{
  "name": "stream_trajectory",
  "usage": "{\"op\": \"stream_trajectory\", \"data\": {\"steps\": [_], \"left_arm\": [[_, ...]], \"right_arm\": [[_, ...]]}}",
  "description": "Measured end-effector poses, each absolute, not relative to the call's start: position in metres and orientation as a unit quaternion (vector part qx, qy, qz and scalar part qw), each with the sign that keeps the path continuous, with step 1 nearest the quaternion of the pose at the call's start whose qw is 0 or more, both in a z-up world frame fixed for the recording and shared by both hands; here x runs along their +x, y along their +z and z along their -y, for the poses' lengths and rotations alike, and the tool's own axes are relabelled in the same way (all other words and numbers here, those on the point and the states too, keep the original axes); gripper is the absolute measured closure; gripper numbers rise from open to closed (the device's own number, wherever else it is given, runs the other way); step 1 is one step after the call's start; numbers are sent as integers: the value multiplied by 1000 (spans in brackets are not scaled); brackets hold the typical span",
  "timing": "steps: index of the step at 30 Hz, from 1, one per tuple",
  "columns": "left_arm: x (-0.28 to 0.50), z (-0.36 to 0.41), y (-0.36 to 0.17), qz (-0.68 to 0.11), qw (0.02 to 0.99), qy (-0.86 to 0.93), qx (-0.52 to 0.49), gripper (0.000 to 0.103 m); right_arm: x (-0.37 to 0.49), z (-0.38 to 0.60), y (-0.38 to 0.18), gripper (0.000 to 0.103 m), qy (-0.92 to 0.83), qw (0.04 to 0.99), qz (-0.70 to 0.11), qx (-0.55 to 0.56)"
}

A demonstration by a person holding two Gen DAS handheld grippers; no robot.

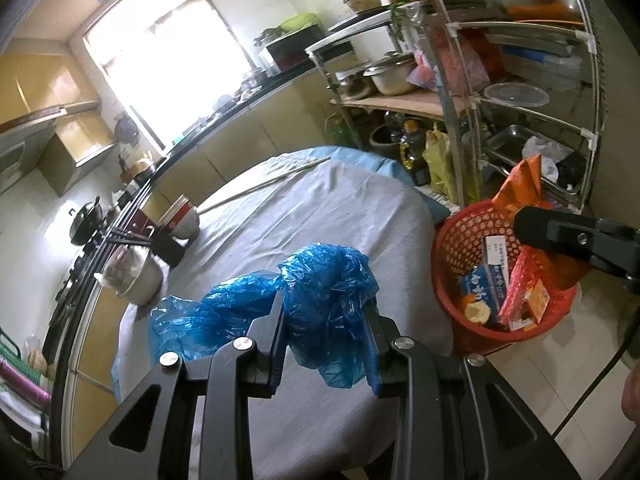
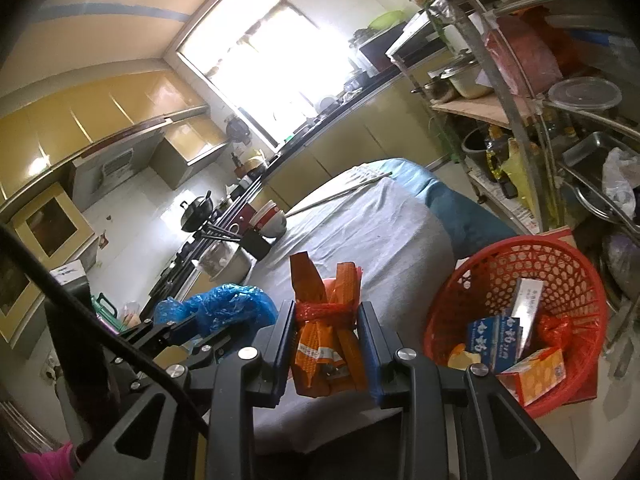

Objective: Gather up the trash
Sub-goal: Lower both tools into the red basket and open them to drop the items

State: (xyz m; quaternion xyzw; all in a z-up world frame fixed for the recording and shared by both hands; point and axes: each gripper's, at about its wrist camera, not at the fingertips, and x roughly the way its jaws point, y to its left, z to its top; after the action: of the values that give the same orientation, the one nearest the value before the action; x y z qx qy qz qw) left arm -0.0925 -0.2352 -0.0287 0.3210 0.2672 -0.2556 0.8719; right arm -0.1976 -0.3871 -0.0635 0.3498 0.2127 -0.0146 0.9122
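My left gripper (image 1: 326, 312) is shut on a crumpled blue plastic bag (image 1: 320, 300) held above the grey-clothed table (image 1: 320, 208); the bag also shows in the right wrist view (image 2: 224, 308). My right gripper (image 2: 326, 320) is shut on an orange wrapper bundle (image 2: 326, 332) tied with red netting, beside the red basket. It appears over the basket in the left wrist view (image 1: 528, 224), with the wrapper (image 1: 520, 184) sticking up. The red mesh basket (image 2: 500, 264) (image 1: 452, 240) stands right of the table and holds several cartons and scraps.
Stacked bowls (image 1: 182, 216), a metal pot (image 1: 136, 276) and a black holder with chopsticks (image 1: 168, 246) stand at the table's left edge. A long metal rod (image 1: 264, 184) lies at the far end. A cluttered metal shelf rack (image 1: 520, 100) stands behind the basket. A kitchen counter (image 1: 200, 128) runs along the left.
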Motion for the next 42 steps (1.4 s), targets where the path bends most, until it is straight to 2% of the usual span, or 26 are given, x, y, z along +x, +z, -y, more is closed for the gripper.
{"op": "stream_trajectory", "data": {"steps": [25,42], "left_arm": [[-104,306,-53,-282,837,-324,338,69],[-79,352,-76,-364,792,-395,289,69]], "right_arm": [[-232,435,-75,70,-82,901,-198,376],[-237,474,-103,70,-175,883,-214,379]]}}
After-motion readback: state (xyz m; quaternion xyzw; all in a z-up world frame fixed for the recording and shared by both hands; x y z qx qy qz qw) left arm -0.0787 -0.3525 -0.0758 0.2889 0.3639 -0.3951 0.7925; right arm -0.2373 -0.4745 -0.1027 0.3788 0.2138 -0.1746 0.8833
